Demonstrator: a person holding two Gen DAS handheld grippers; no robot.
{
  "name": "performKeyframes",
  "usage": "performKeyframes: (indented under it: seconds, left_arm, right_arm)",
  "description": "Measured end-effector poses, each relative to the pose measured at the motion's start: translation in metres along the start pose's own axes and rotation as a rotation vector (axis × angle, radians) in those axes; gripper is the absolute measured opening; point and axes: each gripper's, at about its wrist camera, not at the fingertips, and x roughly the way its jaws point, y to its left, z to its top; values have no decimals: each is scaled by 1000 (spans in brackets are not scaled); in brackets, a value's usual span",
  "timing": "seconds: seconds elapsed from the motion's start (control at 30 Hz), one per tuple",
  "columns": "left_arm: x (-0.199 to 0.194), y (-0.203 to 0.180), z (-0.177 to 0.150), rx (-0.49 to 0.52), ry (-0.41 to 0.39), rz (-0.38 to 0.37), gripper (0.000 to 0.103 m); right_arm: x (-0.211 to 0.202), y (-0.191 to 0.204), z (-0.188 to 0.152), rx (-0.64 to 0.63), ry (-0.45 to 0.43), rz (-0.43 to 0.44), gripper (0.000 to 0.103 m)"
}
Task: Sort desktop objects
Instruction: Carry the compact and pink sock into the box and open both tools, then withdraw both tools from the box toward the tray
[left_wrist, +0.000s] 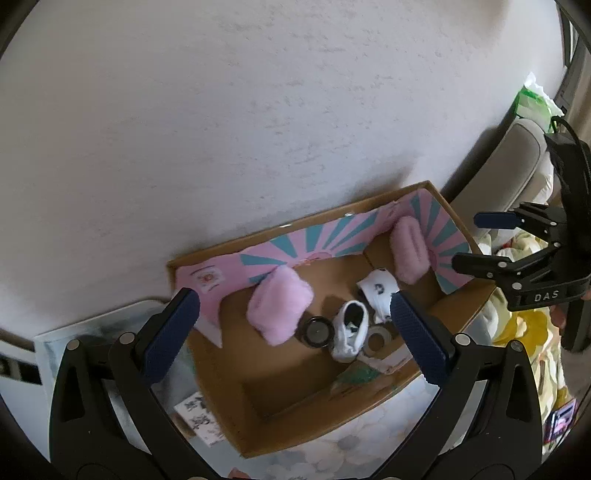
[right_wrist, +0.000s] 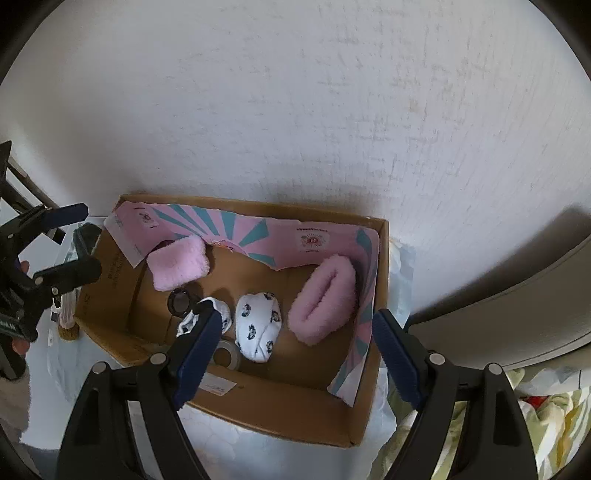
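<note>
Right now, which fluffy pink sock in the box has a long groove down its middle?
The pink sock by the right wall, next to the patterned white sock. The other pink sock, at the back left near the black lid, looks smooth and blocky.

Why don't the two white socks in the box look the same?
The white sock with dark prints is plump, lies closed, and shows many small dark pictures. The other white sock lies with its mouth open, so its dark inside shows in the left wrist view, and one of the right gripper's fingers partly hides it. Both are small, white, and lie loose on the floor of the cardboard box.
</note>
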Motion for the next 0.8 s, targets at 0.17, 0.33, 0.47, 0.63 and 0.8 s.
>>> performKeyframes:
  seconds: [0.17, 0.33, 0.47, 0.63, 0.8]
  left_arm:
    - [-23, 16, -4, -24, -33, 8, 103]
    - [-51, 38, -11, -51, -60, 10, 103]
    - [-77, 58, -21, -43, -67, 53, 103]
    - [-116, 86, -35, -52, -103, 97, 103]
    - [-162, 115, -52, -73, -147, 140, 103]
  right_arm:
    - [-13, 12, 1, -5, -28, -8, 81]
    - [-25, 28, 2, -14, -51, -29, 81]
    - [-36, 43, 3, -16, -66, -22, 81]
    - [-51, 66, 7, -32, -101, -12, 81]
    - [-67, 100, 11, -82, -143, 18, 81]
